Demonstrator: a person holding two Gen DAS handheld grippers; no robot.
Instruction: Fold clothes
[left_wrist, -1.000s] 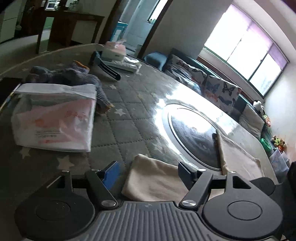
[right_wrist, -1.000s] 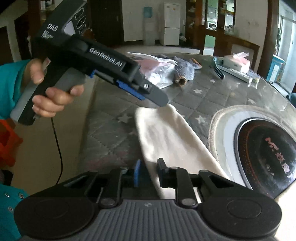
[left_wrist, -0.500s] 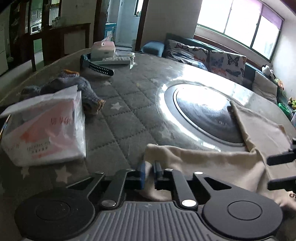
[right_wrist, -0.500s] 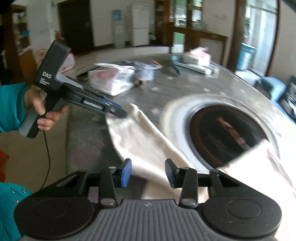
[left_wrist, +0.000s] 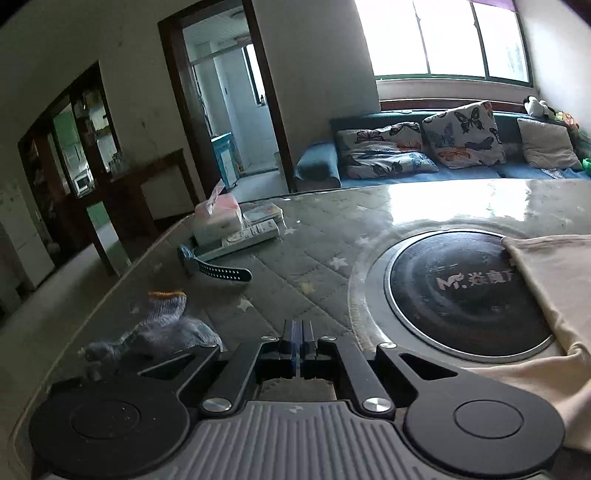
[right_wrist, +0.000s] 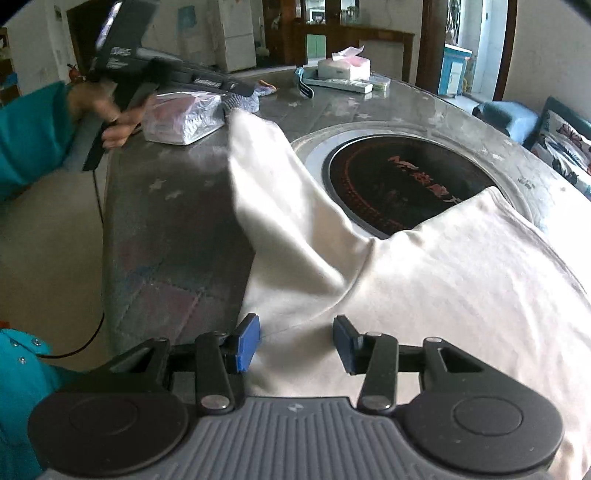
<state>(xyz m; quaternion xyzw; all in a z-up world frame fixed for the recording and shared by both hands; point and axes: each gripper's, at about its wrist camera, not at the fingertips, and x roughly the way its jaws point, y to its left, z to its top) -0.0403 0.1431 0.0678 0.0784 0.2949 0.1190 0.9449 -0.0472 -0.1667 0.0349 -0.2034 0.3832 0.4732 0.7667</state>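
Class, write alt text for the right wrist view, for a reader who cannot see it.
The open right gripper hovers over a cream garment on a quilted table, while the left gripper lifts the garment's far corner. The cloth partly covers a round black cooktop; a plastic bag and tissue box sit beyond.

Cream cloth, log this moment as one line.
left gripper: shut on cloth corner, raised | right gripper: open over cloth | cloth: partly covering cooktop
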